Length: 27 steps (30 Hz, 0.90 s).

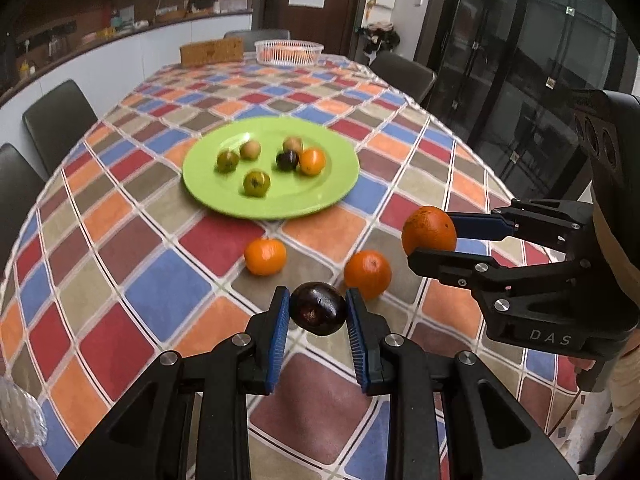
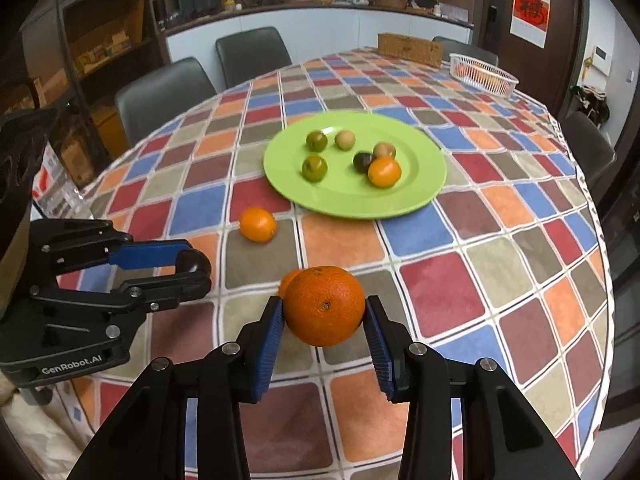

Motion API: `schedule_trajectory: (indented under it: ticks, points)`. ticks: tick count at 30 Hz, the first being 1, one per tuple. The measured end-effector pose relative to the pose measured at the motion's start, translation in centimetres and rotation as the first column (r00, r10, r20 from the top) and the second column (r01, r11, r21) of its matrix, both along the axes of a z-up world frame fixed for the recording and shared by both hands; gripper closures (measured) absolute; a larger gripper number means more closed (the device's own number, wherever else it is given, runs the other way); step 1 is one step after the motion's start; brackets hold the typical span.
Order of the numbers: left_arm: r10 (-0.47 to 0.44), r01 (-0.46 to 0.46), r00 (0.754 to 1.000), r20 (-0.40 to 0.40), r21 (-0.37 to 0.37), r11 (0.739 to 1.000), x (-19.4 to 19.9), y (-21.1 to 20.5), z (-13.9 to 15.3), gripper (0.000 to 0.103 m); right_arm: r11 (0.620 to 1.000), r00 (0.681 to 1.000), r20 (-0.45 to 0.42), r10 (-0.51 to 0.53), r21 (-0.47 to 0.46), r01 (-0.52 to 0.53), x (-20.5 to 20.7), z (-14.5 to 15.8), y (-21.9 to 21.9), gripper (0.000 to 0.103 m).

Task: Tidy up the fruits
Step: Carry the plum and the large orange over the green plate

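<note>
Left wrist view: the left gripper [image 1: 318, 312] clamped a dark plum [image 1: 318, 309] above the tablecloth [image 1: 168, 288], near two loose oranges [image 1: 265, 256]. Right wrist view: the right gripper [image 2: 325, 318] pinched a large orange [image 2: 325, 306]; the green plate [image 2: 420, 188] beyond held six small fruits [image 2: 314, 168].

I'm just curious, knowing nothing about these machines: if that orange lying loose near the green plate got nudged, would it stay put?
Probably not. The loose orange is round and rests on the flat checked tablecloth with nothing beside it, so it would likely roll. The cloth may slow it a little. It looks firm and smooth-skinned, so a push should move it whole rather than dent it.
</note>
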<state>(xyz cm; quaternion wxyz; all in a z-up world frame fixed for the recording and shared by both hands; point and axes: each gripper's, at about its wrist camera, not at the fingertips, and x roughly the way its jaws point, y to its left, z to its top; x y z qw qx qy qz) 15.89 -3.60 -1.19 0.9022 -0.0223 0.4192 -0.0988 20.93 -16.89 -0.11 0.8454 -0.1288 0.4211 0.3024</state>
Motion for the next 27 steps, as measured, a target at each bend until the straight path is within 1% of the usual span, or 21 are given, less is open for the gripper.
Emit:
schedule_trajectory:
  ticks: [8, 16, 21, 27]
  points:
    - [-0.005, 0.004, 0.996, 0.093, 0.006, 1.000, 0.5, 0.8, 3.0, 0.075, 0.997, 0.997, 0.069, -0.030, 0.068, 0.025, 0.3, 2.9, 0.6, 0.061]
    - [-0.015, 0.012, 0.986, 0.167, 0.018, 1.000, 2.7, 1.6, 5.3, 0.075, 0.993, 0.991, 0.117, -0.065, 0.107, 0.052, 2.0, 5.1, 1.3, 0.061]
    - [-0.020, 0.016, 0.981, 0.195, 0.021, 1.000, 4.7, 1.9, 6.4, 0.075, 0.991, 0.988, 0.130, -0.083, 0.112, 0.068, 3.9, 5.9, 1.6, 0.061]
    - [-0.022, 0.020, 0.979, 0.201, 0.012, 1.000, 7.5, 2.2, 6.8, 0.075, 0.991, 0.986, 0.136, -0.098, 0.102, 0.085, 6.6, 6.3, 2.2, 0.061]
